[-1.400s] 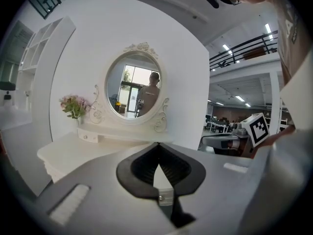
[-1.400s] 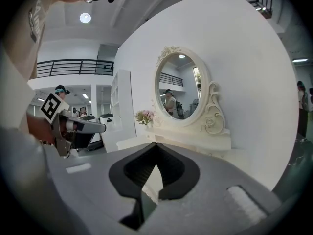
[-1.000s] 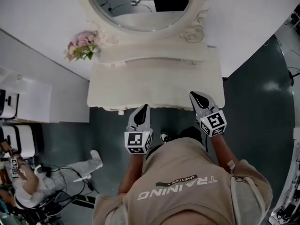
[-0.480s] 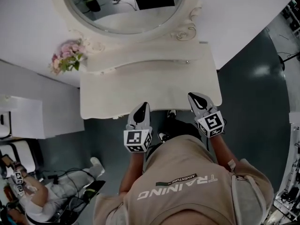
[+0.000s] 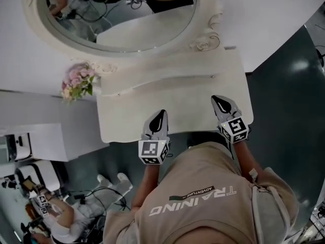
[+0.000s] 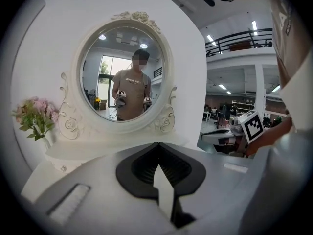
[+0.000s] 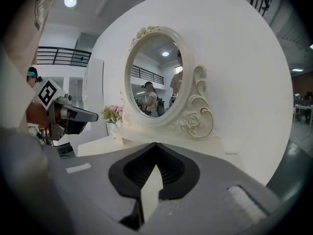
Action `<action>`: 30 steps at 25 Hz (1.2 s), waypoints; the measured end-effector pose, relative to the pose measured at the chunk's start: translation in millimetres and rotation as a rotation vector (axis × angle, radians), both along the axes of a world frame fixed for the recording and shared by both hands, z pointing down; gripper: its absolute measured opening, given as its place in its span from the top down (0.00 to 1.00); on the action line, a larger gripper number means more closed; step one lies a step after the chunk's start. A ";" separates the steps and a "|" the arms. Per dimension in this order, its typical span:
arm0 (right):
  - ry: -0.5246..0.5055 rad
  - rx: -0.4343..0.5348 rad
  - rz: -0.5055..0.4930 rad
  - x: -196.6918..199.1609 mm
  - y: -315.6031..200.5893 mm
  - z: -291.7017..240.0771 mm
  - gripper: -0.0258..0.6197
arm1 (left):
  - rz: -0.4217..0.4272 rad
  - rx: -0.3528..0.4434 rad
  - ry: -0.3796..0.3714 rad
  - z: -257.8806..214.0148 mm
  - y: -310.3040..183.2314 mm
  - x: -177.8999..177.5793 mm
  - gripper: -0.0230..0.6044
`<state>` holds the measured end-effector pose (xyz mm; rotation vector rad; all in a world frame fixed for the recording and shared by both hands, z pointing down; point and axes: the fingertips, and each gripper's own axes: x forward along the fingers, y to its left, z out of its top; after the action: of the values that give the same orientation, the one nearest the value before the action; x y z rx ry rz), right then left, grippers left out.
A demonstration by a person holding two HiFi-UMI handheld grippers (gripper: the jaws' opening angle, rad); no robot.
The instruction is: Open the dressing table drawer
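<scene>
Over the near edge of the cream-white carved dressing surface (image 5: 177, 103), mid-frame, hover the left claw (image 5: 159, 116) and right claw (image 5: 219, 101); both are fully closed, gripping nothing.

Head view steeply down over the dressing table (image 5: 172, 105), both gripper views near, level, facing its oval mirror (image 6: 124, 77), shared by all
</scene>
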<state>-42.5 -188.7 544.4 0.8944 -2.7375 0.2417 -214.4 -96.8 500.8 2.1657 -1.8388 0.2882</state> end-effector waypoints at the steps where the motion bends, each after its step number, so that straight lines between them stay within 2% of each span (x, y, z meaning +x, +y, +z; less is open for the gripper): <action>1: 0.003 0.005 0.009 0.7 -9.6 1.0 0.96 | 0.014 0.002 -0.005 -1.5 -11.3 1.0 0.93; 6: 0.001 -0.007 0.075 10.0 -50.4 11.5 0.96 | 0.060 -0.006 -0.019 1.1 -60.4 9.4 0.93; 12: 0.017 -0.011 0.077 12.7 -71.8 14.9 0.96 | 0.081 0.000 -0.003 -0.7 -96.5 17.4 0.93; 20: 0.080 -0.019 0.087 13.8 -74.0 19.5 0.96 | 0.138 0.005 0.023 -5.1 -115.2 18.5 0.93; 27: 0.110 -0.033 0.185 9.4 -76.2 30.8 0.96 | 0.166 -0.003 0.056 1.7 -120.4 7.4 0.93; 30: 0.129 -0.039 0.187 2.7 -80.0 43.8 0.96 | 0.185 -0.005 0.057 3.9 -121.9 4.4 0.93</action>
<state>-39.8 -268.7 588.2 1.1152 -2.5254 0.2615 -210.0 -218.7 504.7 2.3194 -1.6082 0.2662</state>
